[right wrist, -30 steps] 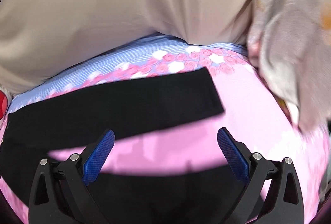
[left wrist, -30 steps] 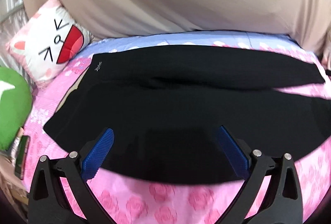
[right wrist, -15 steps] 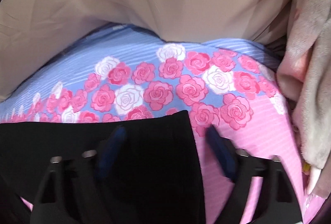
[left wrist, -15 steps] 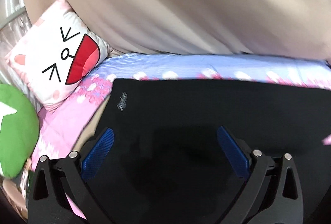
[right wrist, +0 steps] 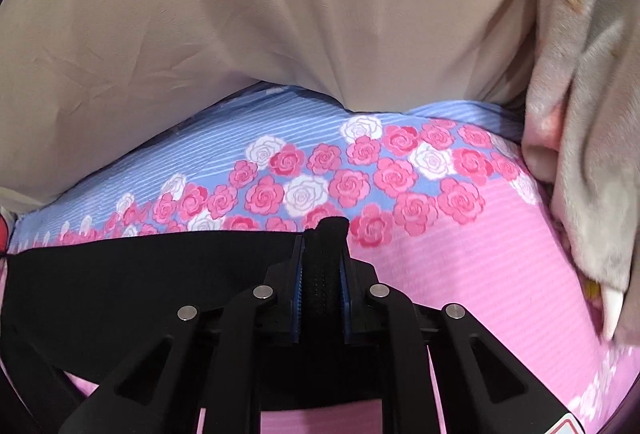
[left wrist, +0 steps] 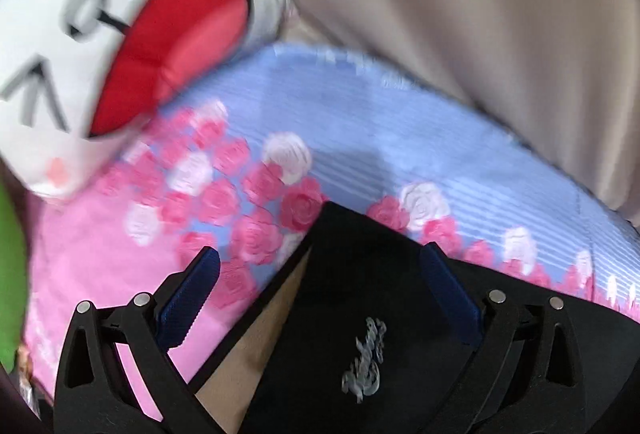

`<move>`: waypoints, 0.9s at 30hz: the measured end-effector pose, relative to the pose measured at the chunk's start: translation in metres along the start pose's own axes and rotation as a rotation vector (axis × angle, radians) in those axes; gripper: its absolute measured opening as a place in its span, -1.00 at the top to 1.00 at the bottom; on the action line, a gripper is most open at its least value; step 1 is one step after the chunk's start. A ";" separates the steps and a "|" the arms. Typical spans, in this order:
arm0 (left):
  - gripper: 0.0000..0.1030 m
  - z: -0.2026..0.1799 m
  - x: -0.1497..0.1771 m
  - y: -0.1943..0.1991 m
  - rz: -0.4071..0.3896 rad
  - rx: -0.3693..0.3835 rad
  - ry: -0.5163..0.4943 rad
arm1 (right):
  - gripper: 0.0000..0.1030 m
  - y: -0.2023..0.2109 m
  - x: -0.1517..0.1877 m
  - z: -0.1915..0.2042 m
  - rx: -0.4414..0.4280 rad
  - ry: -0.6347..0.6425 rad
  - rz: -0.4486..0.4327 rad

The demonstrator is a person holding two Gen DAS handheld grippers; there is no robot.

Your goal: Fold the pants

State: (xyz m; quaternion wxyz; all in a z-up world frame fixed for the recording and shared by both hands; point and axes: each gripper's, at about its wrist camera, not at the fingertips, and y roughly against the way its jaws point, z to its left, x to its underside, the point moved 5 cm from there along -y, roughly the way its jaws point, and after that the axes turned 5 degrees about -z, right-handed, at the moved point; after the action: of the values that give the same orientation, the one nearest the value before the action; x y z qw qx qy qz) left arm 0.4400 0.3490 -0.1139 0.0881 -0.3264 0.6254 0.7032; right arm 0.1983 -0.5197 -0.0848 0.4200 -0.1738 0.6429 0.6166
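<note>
**A:** Left wrist view: the left gripper (left wrist: 320, 298) is hanging with its blue-padded fingers (left wrist: 192, 298) spread wide, one on each side of a corner of the black pants (left wrist: 360, 294). Nothing is caught between them.

**B:** And where is that corner lying?

**A:** It is lying on the rose-print bedsheet (left wrist: 360, 153), pointing toward the far edge of the bed, with a silver script logo (left wrist: 365, 358) showing on the near part of the cloth (the lettering is too blurred to read). A tan lining (left wrist: 256, 346) is showing at the pants' left edge. To the far left, a white cartoon-face pillow (left wrist: 120, 33) is leaning over the sheet, and a green cushion (left wrist: 10, 274) is sitting at the left margin.

**B:** What is the right wrist view showing?

**A:** The right gripper (right wrist: 322, 258) is pinching tight on a bunched fold of the pants (right wrist: 140, 274); black fabric is filling the narrow gap between the pads and poking out just past the tips. The rest of the garment is stretching away to the left, flat on the bedsheet (right wrist: 480, 254).

**B:** And around it?

**A:** A beige curtain (right wrist: 280, 13) is hanging along the far side of the bed, and a grey floral blanket (right wrist: 592, 113) is draping down at the right.
</note>
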 end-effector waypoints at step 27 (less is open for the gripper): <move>0.36 0.112 0.194 0.222 -0.062 0.149 -0.116 | 0.78 0.189 0.120 -0.032 0.027 0.090 -0.040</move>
State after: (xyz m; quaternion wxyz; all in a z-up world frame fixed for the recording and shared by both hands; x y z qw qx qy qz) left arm 0.1331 0.3543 -0.0416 0.1700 -0.2969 0.6594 0.6694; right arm -0.0226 -0.4801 -0.0566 0.4051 -0.2088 0.6657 0.5908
